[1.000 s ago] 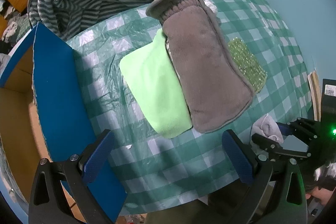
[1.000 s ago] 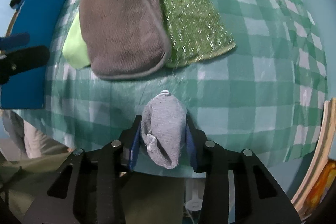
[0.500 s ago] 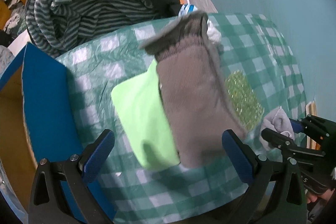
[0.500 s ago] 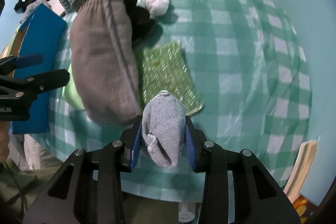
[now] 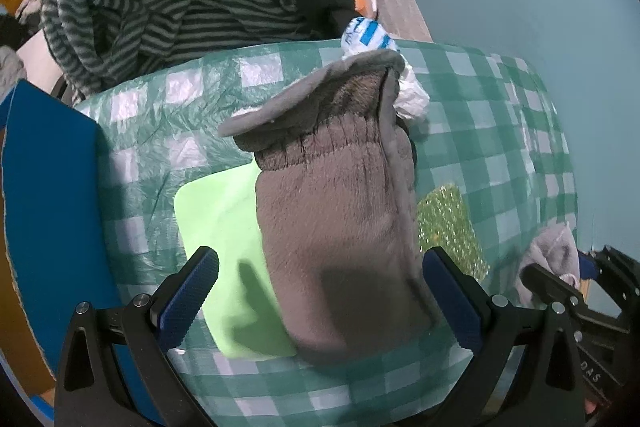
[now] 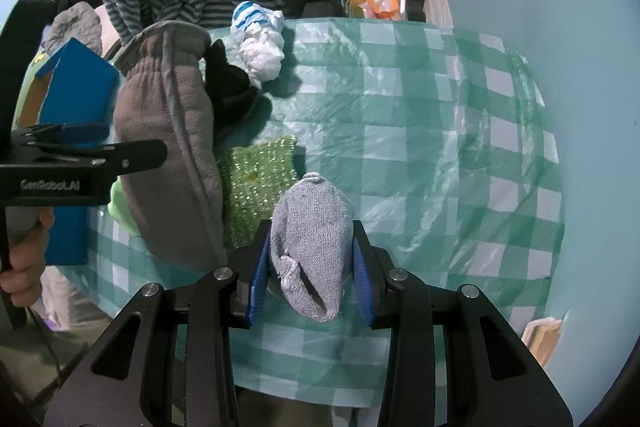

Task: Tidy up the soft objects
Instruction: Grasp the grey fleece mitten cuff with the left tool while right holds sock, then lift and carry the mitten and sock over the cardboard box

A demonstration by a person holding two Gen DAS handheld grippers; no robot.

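Worktop (image 6: 420,131) covered by crinkled green-and-white checked plastic sheet. Directly on it: flat light green cloth (image 5: 224,239), left; glittery green square scouring pad (image 6: 258,183), centre. Brown fleece mitten-shaped pouch (image 5: 336,227) lies over both, cuff toward far edge. Black soft item (image 6: 228,87) just right of cuff. Knotted white plastic bag with blue stripes (image 6: 260,39) at far edge.

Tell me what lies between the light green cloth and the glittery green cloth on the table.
The big grey fleece mitt lies between them, overlapping the light green cloth on one side and the glittery green cloth on the other. The left wrist view shows it best.
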